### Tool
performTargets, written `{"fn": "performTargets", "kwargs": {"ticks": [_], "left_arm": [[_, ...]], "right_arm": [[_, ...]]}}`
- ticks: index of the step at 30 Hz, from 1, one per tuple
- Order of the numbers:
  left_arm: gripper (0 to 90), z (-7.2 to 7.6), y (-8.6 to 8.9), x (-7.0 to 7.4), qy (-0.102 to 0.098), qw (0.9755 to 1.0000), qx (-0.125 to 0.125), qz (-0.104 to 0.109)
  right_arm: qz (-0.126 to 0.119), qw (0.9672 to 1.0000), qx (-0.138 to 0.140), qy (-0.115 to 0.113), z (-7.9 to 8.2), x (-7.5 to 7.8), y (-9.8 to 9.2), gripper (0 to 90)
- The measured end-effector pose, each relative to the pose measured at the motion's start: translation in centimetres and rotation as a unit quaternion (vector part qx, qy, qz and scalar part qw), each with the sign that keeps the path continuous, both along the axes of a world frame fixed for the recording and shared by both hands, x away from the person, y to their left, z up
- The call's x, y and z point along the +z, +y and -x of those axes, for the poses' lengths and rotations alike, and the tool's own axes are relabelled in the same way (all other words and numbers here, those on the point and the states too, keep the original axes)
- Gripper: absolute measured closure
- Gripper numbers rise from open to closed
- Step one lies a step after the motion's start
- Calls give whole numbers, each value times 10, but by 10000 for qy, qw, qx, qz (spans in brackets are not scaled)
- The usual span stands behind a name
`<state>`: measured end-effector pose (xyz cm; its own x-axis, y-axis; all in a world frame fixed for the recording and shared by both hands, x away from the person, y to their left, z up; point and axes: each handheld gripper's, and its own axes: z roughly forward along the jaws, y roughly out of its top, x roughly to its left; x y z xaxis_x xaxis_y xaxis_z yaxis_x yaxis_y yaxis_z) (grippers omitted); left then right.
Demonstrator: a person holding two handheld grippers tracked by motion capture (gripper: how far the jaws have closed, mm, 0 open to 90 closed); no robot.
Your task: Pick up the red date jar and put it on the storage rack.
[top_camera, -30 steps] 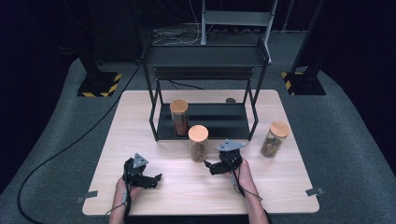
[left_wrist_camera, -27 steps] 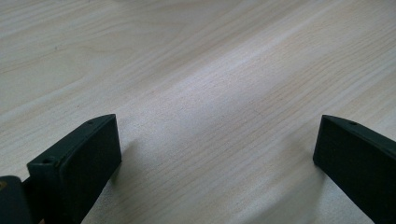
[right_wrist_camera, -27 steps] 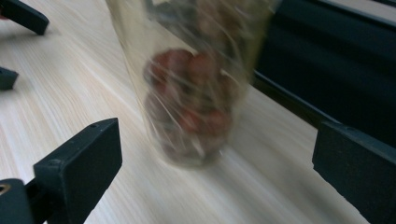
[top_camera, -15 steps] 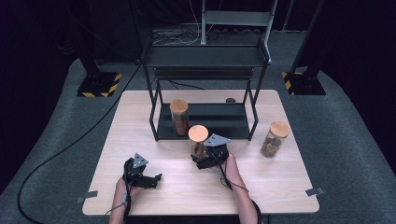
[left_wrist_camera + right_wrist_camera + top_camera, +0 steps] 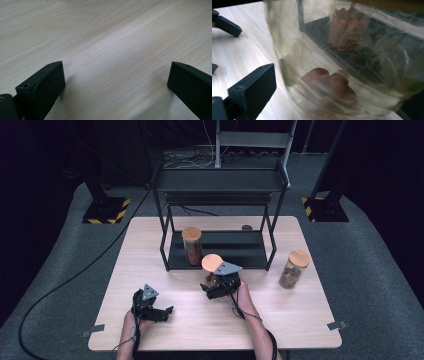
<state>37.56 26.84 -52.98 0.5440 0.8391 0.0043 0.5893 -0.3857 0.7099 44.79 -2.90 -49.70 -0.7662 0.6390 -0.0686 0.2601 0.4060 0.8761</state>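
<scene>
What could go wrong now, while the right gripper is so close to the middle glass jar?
1. The right gripper has its jaws open around the middle jar, which looks tilted in the right gripper view. If they close off-centre, the smooth glass might slip or tip.
2. The shelf rack stands right behind this jar, so a push forward could knock the jar against it.
3. The left gripper rests open and apart, too far to steady anything.

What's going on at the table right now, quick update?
Left hand-held gripper open, idle over bare table. Right hand-held gripper open around middle jar, not yet closed. Shelf rack just behind it.
</scene>
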Motion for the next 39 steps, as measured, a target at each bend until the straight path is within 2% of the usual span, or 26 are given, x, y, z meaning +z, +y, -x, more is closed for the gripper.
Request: {"fn": "performTargets", "kwargs": {"ticks": [6,9,10,17,20,24,39], "left_arm": [[6,0,0,0,0,10000,-3,0],[6,0,0,0,-1,10000,-3,1],[6,0,0,0,-1,10000,-4,0],[7,0,0,0,-2,10000,-11,0],[6,0,0,0,-1,10000,-10,1],[6,0,0,0,-1,10000,-10,1],[7,0,0,0,-1,10000,-10,1]], "right_arm": [[23,9999,-144,-70,-2,-3,1,0],[8,9997,-210,-115,-3,-3,0,40],[-51,9996,-231,-141,-3,-4,-1,113],[-68,9997,-152,-174,-2,-5,0,184],[-140,9998,-120,-117,-1,-6,0,225],[-199,9997,-134,-101,-1,-6,-1,231],[-167,9996,-215,-109,-1,-5,-4,238]]}}
